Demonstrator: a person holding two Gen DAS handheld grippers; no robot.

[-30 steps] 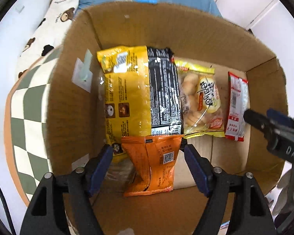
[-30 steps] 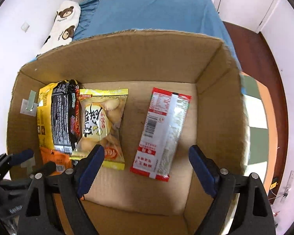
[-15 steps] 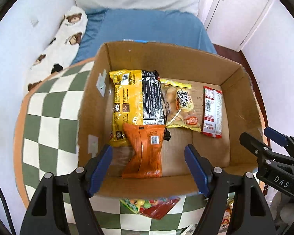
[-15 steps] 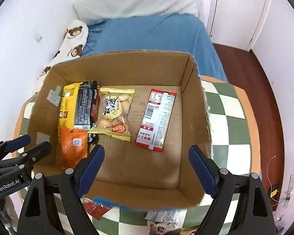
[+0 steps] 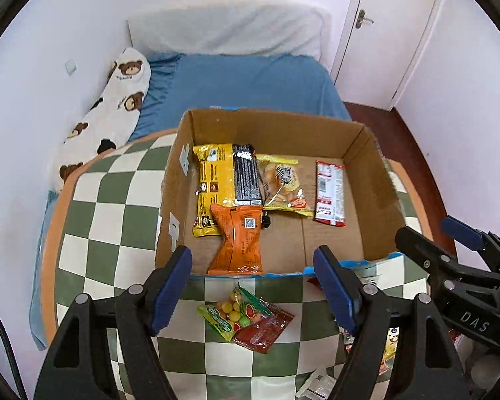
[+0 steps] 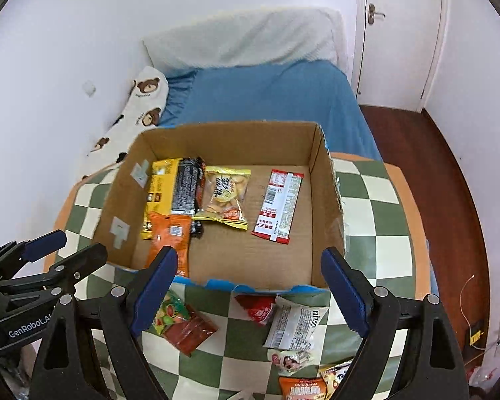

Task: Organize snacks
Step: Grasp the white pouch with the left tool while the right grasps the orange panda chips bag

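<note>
Five snack packets (image 5: 231, 180) in cardboard box (image 5: 276, 126)

The open brown cardboard box (image 5: 276, 126) looks matt and papery. The orange snack packet (image 5: 238, 240) inside is glossy plastic film. The green-and-cream checked tablecloth (image 5: 110, 206) looks smooth.

I see a small room with plain white walls (image 5: 66, 16), evenly lit. Bed with blue sheet (image 6: 266, 96) against the far wall, white pillow (image 5: 230, 28) at its head, bear-print bolster (image 5: 116, 100) along the left wall. White door (image 6: 400, 33) with lever handle on the right, dark red wood floor (image 6: 450, 173) below it. Green-and-cream checkered table (image 5: 110, 193) with orange rim butts against the bed
</note>
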